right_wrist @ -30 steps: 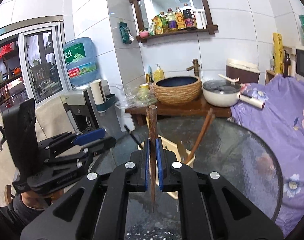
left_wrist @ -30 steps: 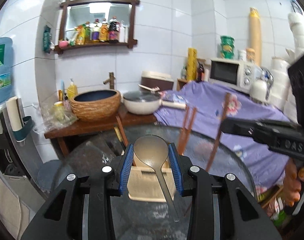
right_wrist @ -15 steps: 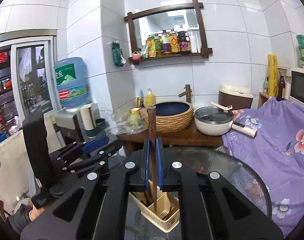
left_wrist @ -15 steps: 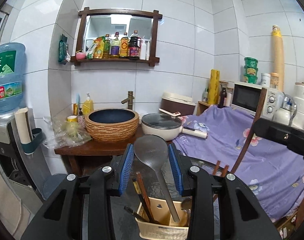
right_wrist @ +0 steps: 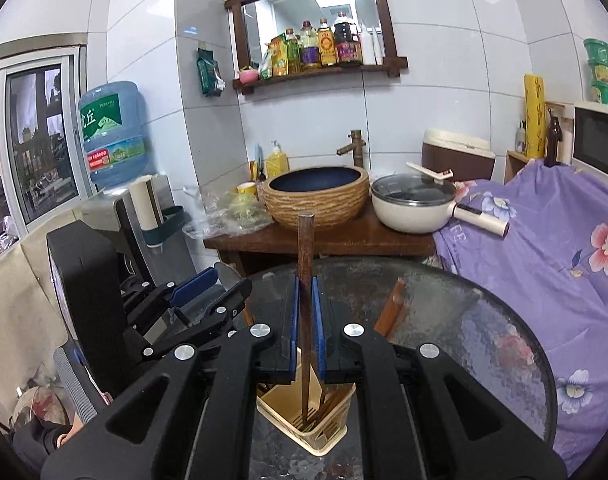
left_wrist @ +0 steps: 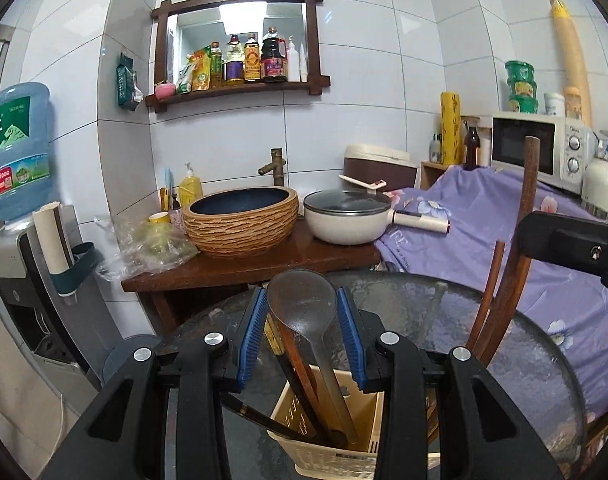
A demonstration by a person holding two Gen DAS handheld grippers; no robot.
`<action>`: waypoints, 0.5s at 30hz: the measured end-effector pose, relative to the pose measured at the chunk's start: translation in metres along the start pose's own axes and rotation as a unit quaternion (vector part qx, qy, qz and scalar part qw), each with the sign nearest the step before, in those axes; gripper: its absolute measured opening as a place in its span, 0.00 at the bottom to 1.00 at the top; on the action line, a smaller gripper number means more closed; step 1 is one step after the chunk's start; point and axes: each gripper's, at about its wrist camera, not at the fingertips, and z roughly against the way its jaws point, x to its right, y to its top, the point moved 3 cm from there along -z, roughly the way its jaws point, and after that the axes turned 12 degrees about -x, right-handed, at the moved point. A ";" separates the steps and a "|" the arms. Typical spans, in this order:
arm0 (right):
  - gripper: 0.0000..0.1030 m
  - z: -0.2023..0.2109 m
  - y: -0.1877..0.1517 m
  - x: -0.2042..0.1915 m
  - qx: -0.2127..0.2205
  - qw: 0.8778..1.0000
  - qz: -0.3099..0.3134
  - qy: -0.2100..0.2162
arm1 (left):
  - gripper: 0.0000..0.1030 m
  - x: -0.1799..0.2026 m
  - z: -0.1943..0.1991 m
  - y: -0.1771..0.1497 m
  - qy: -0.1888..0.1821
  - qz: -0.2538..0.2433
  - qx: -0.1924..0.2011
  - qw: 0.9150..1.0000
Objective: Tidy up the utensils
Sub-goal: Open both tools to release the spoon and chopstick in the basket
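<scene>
In the left wrist view, the left claw [left_wrist: 302,334] pinches a translucent grey ladle [left_wrist: 299,306] by the sides of its bowl, the blue pads [left_wrist: 252,336] pressing on either edge. The ladle's handle slants down into a cream slotted utensil holder [left_wrist: 304,446] that stands on the round glass tabletop [left_wrist: 516,364] directly below the claw. Dark chopsticks [left_wrist: 299,372] already lean inside the holder beside the ladle's handle. To the right, two more reddish-brown chopsticks [left_wrist: 490,304] stand tilted behind the claw's frame, and the black body of the right claw [left_wrist: 568,244] juts in from the edge with a brown chopstick [left_wrist: 528,176] rising above it. Behind the tabletop, a woven basin [left_wrist: 241,220] and a lidded cream pan [left_wrist: 346,220] sit on a wooden counter, and a purple flowered cloth [left_wrist: 504,224] covers the furniture on the right. In the right wrist view, the right claw [right_wrist: 306,330] is pressed together on the one brown chopstick [right_wrist: 305,248], which stands nearly upright between the pads, its thick end above them and its thin end reaching down into the utensil holder [right_wrist: 304,428] on the tabletop [right_wrist: 484,344]. Other chopsticks lie slanted inside the holder. The left claw [right_wrist: 211,286] shows at the left, near the tabletop's edge, with the ladle's rim just visible between its fingers, and part of a person's hand appears at the lower left corner.
</scene>
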 end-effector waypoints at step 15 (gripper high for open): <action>0.07 -0.024 -0.036 0.015 -0.022 1.000 -0.006 -0.008 | 0.34 0.017 -0.023 -0.037 -0.011 -0.039 -0.036 0.999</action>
